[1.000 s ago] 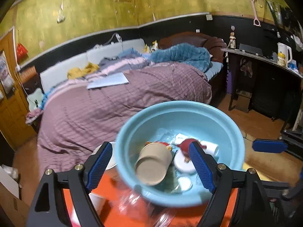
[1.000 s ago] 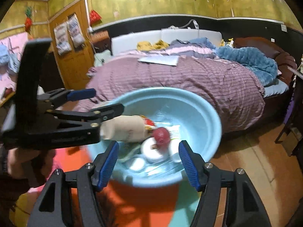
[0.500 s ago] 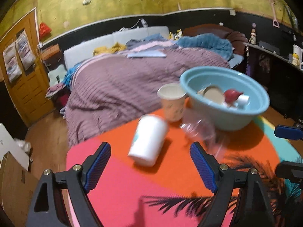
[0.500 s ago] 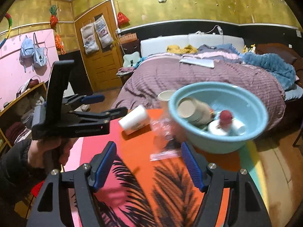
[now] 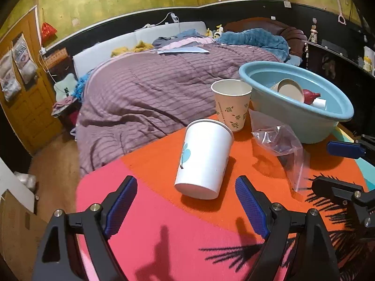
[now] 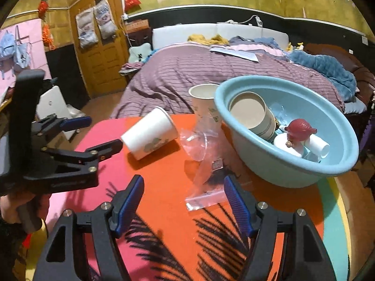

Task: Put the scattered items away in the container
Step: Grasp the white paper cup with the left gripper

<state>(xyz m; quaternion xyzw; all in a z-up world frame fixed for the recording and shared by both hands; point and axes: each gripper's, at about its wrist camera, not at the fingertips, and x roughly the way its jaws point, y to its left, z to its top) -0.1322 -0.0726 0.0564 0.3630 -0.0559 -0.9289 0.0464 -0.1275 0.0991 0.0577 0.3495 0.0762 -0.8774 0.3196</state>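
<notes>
white cup (image 5: 205,158) lies tipped, mouth toward the basin (image 5: 302,119).

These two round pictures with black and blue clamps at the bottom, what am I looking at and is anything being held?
Each picture comes from a camera mounted on a hand-held claw, looking out along its two blue-padded fingers. One shows the left claw, the other the right claw; a person's hand carries the left one. Both are open and hold nothing. On the colourful table lie a tipped white cup, an upright patterned cup and a clear plastic bag. The blue basin already holds a few items.
</notes>
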